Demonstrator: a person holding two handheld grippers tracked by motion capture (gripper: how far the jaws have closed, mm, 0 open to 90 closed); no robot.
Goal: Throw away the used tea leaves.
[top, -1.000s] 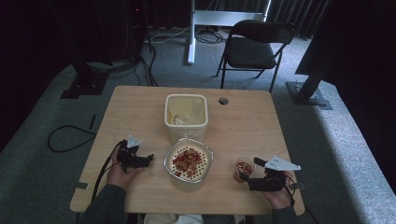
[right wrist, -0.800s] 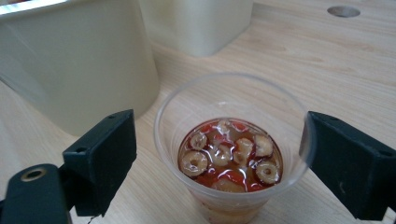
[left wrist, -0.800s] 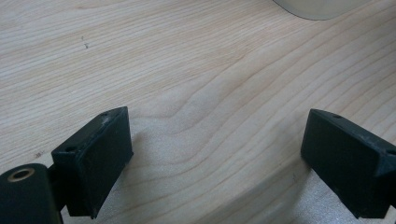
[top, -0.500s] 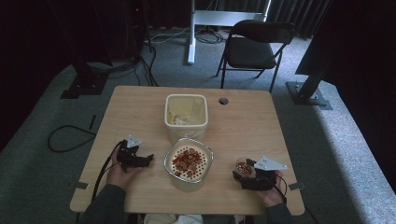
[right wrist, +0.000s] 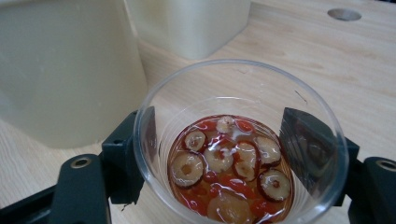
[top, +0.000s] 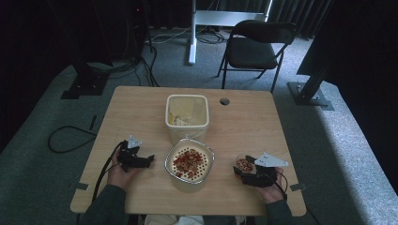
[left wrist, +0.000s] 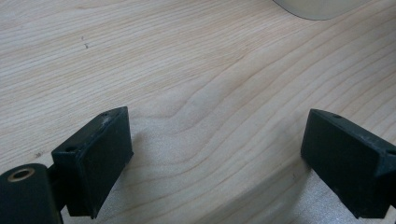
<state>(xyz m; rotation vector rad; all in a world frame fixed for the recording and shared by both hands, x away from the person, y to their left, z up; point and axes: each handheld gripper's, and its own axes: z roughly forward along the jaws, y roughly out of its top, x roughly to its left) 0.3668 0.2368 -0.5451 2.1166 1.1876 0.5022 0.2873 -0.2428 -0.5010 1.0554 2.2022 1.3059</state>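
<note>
A clear plastic cup (right wrist: 219, 88) with sliced red dates and berries in liquid stands on the table's front right (top: 243, 163). My right gripper (right wrist: 224, 154) has it between its jaws; they have just been closing, and both pads lie against the cup's wall. The hand that holds this gripper (top: 241, 169) comes in from the bottom edge. At the front left, my left gripper (top: 151, 159) lies low over the wood, pointing right toward a white container. Its jaws (left wrist: 215, 158) stand wide open over bare table.
A white container with a perforated insert (top: 189, 162) full of red pieces stands between the two hands. Behind it is a cream tub (top: 187, 111). The tabletop has a cable hole (top: 224, 101) at the back. A folding chair (top: 256, 47) stands on the floor beyond.
My right gripper has slid left up to the cup and its jaws have come in around it. The left gripper has stayed where it was.
</note>
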